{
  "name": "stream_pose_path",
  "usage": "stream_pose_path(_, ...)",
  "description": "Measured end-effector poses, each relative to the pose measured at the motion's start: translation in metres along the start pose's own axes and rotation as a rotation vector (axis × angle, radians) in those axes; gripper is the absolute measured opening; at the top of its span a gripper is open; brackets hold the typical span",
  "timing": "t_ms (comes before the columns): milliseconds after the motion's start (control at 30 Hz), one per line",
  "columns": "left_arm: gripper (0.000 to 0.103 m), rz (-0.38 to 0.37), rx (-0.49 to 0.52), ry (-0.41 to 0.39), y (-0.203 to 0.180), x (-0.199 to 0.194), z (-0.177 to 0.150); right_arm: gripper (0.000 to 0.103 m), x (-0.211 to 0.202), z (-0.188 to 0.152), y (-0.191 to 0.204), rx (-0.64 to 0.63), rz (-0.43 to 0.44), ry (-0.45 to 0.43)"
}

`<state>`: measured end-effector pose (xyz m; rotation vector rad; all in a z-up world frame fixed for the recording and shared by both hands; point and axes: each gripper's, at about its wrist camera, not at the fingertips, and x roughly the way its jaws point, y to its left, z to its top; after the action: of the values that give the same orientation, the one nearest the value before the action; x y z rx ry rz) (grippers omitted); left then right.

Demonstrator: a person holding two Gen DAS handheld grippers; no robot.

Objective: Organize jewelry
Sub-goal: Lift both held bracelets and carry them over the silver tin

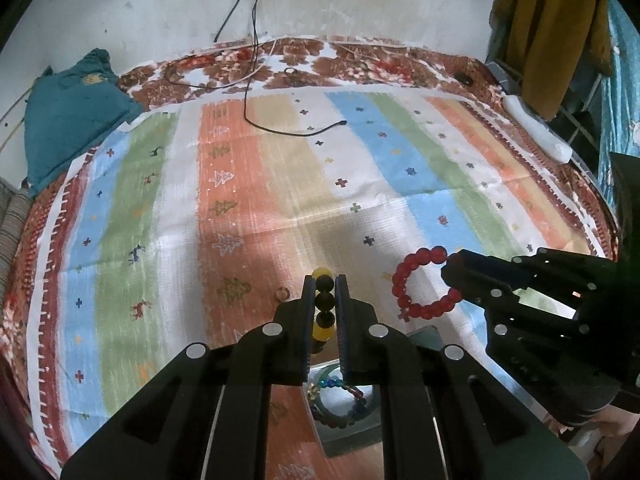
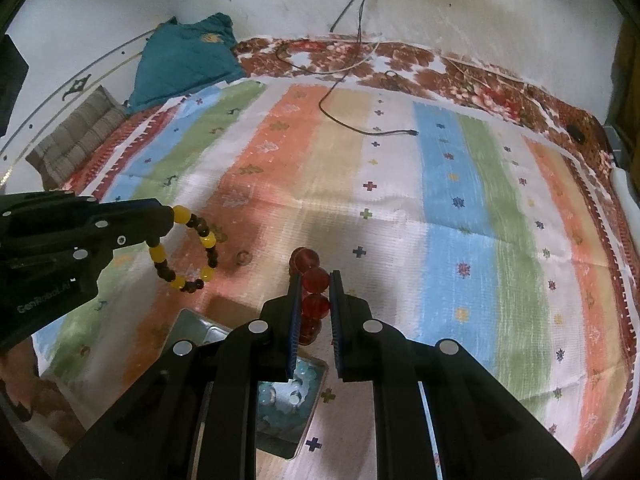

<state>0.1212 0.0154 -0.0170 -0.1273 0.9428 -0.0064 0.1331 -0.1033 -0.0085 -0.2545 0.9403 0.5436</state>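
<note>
My left gripper (image 1: 325,282) is shut on a yellow and dark beaded bracelet (image 1: 324,304), which hangs above the striped cloth. The same bracelet (image 2: 188,252) dangles as a loop from the left gripper (image 2: 170,216) in the right wrist view. My right gripper (image 2: 313,278) is shut on a red beaded bracelet (image 2: 314,288); its loop (image 1: 420,284) shows beside the right gripper (image 1: 446,268) in the left wrist view. Below both grippers lies a metal tray (image 1: 352,436) with a green bangle and a multicoloured bead bracelet (image 1: 340,404) in it. A small ring (image 1: 282,293) lies on the cloth.
A striped cloth (image 1: 280,184) covers a floral sheet. A black cable (image 1: 296,132) trails over the far part. A teal garment (image 1: 68,120) lies at the far left, a white bar (image 1: 536,128) at the right edge. The tray (image 2: 276,440) holds pale blue beads (image 2: 280,396).
</note>
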Motion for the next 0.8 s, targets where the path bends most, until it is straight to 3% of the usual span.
stream_pose_path(800, 0.009, -0.055, 0.026, -0.067, -0.015, -0.041, -0.038, 0.014, -0.027, -0.027, 0.009, -0.02, 0.031, -0.023)
